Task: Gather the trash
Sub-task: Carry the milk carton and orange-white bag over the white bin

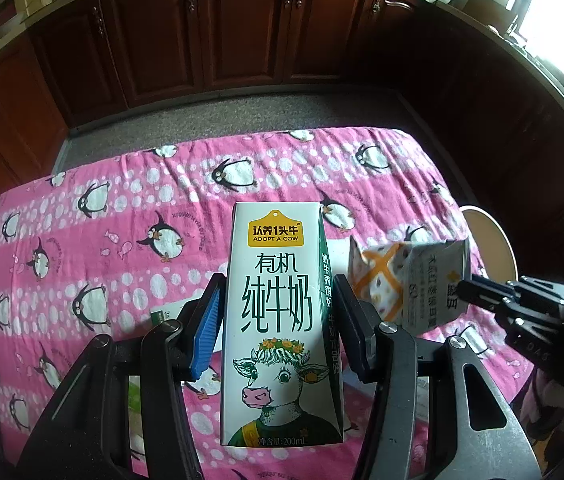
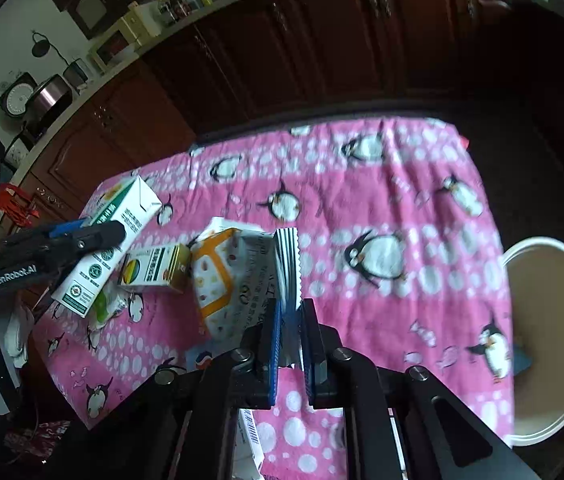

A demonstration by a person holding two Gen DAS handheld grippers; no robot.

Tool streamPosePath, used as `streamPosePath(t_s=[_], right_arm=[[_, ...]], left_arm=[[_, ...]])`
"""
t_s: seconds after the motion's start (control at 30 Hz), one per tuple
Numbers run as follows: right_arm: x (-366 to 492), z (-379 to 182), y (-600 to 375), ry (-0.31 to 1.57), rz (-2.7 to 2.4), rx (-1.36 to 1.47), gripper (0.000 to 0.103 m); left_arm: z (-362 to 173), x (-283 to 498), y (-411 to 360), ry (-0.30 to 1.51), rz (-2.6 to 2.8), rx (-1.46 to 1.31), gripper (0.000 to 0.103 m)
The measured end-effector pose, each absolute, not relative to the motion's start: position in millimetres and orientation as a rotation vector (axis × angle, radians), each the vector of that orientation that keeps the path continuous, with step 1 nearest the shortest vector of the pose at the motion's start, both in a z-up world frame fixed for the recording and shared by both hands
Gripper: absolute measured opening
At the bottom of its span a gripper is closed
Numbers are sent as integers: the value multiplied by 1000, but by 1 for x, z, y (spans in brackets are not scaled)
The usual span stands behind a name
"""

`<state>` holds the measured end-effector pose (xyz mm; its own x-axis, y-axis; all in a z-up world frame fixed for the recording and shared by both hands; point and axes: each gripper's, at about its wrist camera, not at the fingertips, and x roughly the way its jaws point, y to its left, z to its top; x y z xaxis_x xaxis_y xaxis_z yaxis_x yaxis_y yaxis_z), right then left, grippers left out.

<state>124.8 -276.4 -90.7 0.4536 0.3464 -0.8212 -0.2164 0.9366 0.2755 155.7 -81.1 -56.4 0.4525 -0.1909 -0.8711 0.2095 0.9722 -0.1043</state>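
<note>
Left wrist view showed the left gripper [image 1: 278, 320] with fingers clenched on the upright milk carton [image 1: 280, 320], lifted above the desk [image 1: 82, 220] for carrying. To its right, the right gripper [image 2: 290, 336] pinched the crumpled snack pack [image 2: 238, 280] by its crimped edge, near the white bin [image 2: 554, 340], likely its destination.

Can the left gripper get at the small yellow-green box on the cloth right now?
Probably not as it stands: the left gripper already has its jaws shut on the milk carton, which also hangs between it and the small box. Drop the carton first.
</note>
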Motion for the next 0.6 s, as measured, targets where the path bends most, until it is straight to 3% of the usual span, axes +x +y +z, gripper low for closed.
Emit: streamPosePath(t_s=[0.6], right_arm=[[108,-50,-333,984,242,132,3]], left_arm=[[-40,150,-154,1038,-382,49,51]])
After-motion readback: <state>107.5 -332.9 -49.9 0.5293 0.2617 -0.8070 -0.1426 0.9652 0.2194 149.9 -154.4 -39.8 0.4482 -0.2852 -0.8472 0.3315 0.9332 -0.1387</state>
